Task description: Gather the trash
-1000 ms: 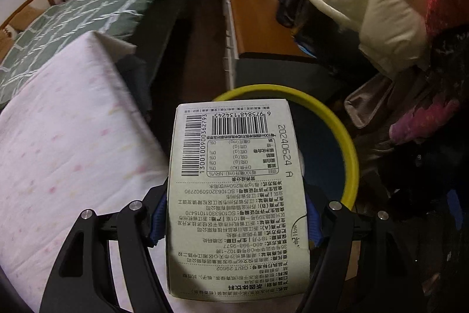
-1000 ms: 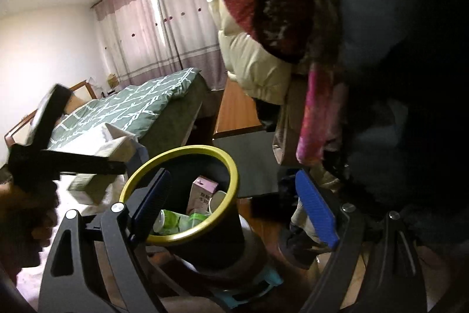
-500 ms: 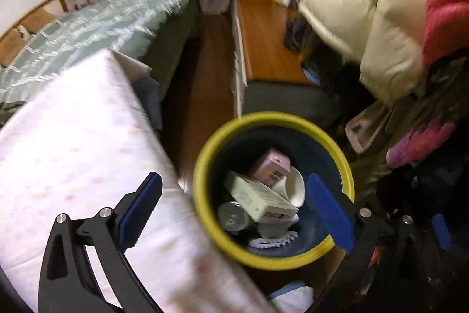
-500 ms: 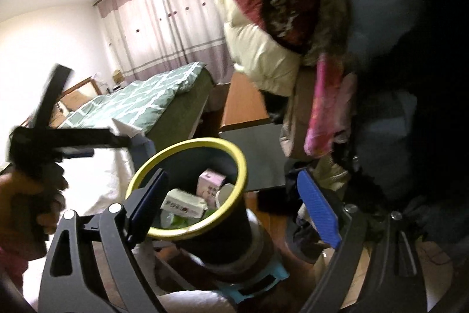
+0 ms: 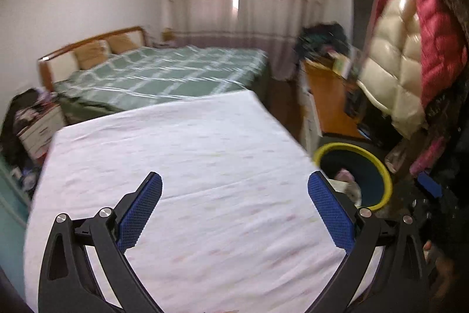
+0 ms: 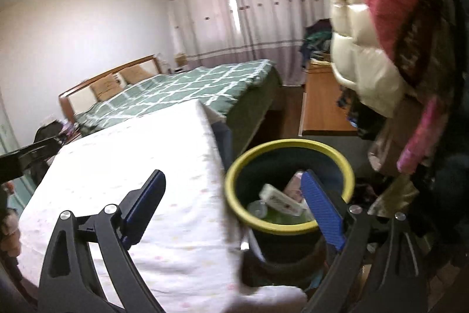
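Note:
A dark bin with a yellow rim (image 6: 287, 143) stands on the floor against the table's right side. In it lie a pale drink carton (image 6: 280, 200), a pink box (image 6: 294, 185) and a green bottle (image 6: 275, 217). My left gripper (image 5: 234, 176) is open and empty over the white cloth-covered table (image 5: 190, 160), with the bin (image 5: 378, 166) off to its right. My right gripper (image 6: 233, 175) hangs over the table's edge and the bin's near rim. Its jaws are opening and grip nothing. One of its fingers (image 5: 429, 185) shows beyond the bin in the left wrist view.
A bed with a green checked cover (image 5: 164, 75) lies behind the table. A low wooden cabinet (image 5: 328, 96) runs along the right, under hanging padded jackets (image 5: 392, 63). A cluttered nightstand (image 5: 35, 125) is at the left.
My left gripper opened and let go of the carton, which now lies in the bin. It then swung left over the table. My right gripper shifted left toward the table's edge.

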The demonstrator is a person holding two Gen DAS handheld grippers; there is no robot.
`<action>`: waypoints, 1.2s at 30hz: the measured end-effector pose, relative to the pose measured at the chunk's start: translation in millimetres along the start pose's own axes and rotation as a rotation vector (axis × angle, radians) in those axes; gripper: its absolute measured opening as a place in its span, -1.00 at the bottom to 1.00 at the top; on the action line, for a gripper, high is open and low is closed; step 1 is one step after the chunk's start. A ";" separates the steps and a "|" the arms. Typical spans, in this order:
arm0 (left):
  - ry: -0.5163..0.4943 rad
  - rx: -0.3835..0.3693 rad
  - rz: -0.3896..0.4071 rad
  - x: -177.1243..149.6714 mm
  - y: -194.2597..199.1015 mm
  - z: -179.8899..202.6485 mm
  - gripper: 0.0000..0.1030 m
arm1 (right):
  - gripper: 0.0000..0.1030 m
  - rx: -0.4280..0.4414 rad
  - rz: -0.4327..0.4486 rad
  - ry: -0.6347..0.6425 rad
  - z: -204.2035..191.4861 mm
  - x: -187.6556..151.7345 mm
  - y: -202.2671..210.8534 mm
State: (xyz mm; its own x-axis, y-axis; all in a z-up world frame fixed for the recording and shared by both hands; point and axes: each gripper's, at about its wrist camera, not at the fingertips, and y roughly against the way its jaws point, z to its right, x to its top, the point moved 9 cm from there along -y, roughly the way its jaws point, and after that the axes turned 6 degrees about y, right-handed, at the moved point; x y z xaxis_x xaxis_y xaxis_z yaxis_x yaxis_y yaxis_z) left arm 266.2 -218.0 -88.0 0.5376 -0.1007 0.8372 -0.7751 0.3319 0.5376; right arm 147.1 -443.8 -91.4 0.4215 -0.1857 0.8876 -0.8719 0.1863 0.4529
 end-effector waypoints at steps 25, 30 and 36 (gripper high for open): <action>0.183 0.205 0.223 -60.7 206.6 -137.3 0.91 | 0.82 0.100 0.025 0.171 -72.7 5.6 95.2; 0.207 0.198 0.202 -65.8 208.3 -136.7 0.91 | 0.84 0.089 0.057 0.177 -73.3 11.4 106.5; 0.208 0.209 0.195 -67.5 204.2 -131.2 0.91 | 0.85 0.093 0.062 0.187 -76.9 9.8 111.2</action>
State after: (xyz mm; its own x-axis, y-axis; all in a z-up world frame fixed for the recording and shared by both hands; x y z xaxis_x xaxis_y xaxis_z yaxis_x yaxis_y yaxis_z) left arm 115.2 -20.4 -47.8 0.4122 0.1462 0.8993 -0.9095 0.1249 0.3965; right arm 73.4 -350.6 -25.9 0.3979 0.0067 0.9174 -0.9131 0.1005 0.3952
